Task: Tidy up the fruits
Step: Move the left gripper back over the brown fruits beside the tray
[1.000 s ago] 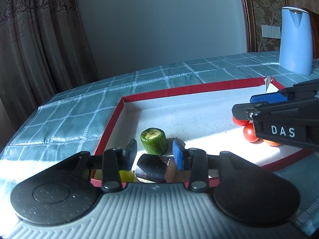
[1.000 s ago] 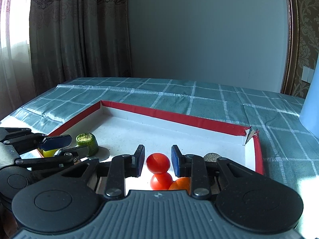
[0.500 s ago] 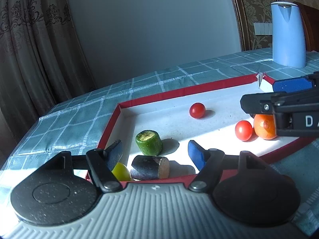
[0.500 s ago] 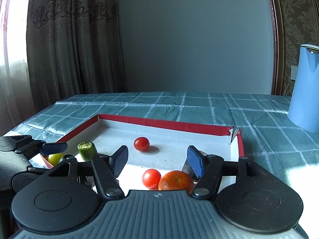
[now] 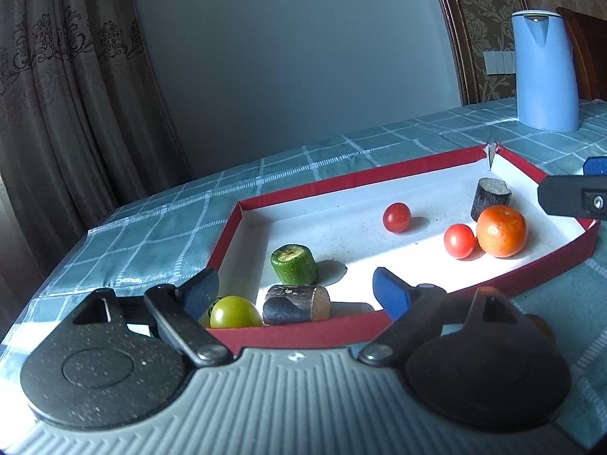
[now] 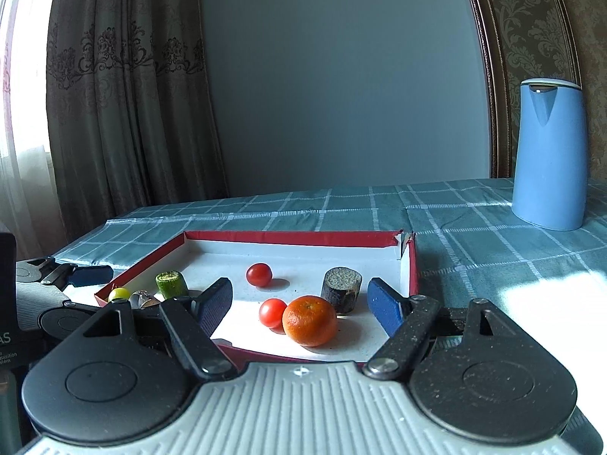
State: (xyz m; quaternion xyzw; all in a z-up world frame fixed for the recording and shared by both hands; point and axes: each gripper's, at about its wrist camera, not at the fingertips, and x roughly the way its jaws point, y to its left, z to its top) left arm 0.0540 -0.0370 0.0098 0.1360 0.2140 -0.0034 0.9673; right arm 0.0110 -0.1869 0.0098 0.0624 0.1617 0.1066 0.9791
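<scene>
Now that my right gripper (image 6: 299,303) has let go its red tomato (image 6: 259,274), which rolled mid-tray (image 6: 296,239), and my left gripper (image 5: 294,290) has released the dark cut piece (image 5: 296,304), both jaws are opening empty, placements apparently done.

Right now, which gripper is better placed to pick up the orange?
Probably the right gripper. The orange lies just ahead between its opening jaws, at the box's near right end. The left gripper, jaws also opening, faces the green tomato at the other end.
</scene>
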